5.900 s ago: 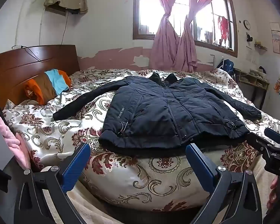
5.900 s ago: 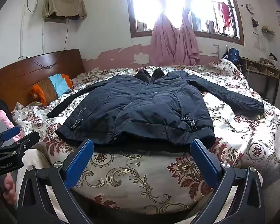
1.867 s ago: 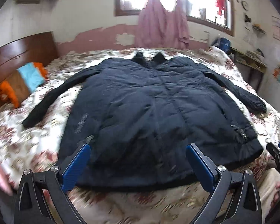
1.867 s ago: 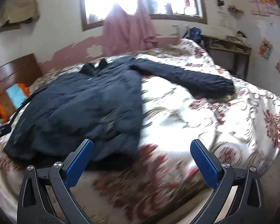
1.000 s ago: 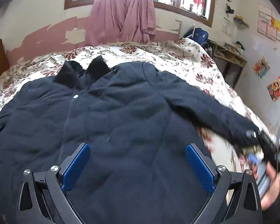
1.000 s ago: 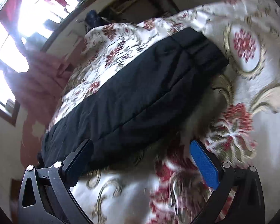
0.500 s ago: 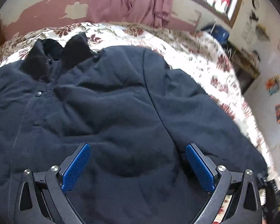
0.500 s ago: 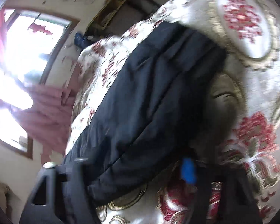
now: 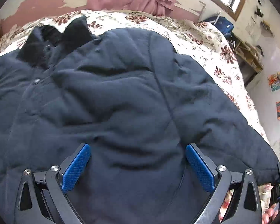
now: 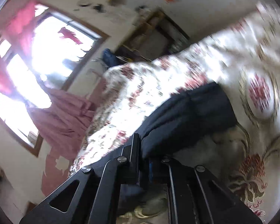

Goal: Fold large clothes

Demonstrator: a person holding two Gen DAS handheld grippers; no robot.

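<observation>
Jacket [image 9: 121, 102] on bedspread [image 9: 205, 37], right tool [image 10: 144, 145] just clamped on sleeve cuff [image 10: 192, 112], left tool [image 9: 138, 160] agape.

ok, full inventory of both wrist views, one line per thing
jacket: one, dark navy, spread face up on the bed
sleeve: one, dark navy, on the bedspread, clamped near the cuff
collar: one, black, at the jacket's far end
bedspread: one, cream with red flowers, over the bed
curtain: pink, below the window
window: one, bright, wood frame, far wall
shelf: one, wooden, beside the bed
bag: one, blue, by the shelf
posters: several, multicoloured, on the side wall
left gripper: open, blue pads, over the jacket's chest
right gripper: black, shut on the sleeve, jaws just closed
</observation>
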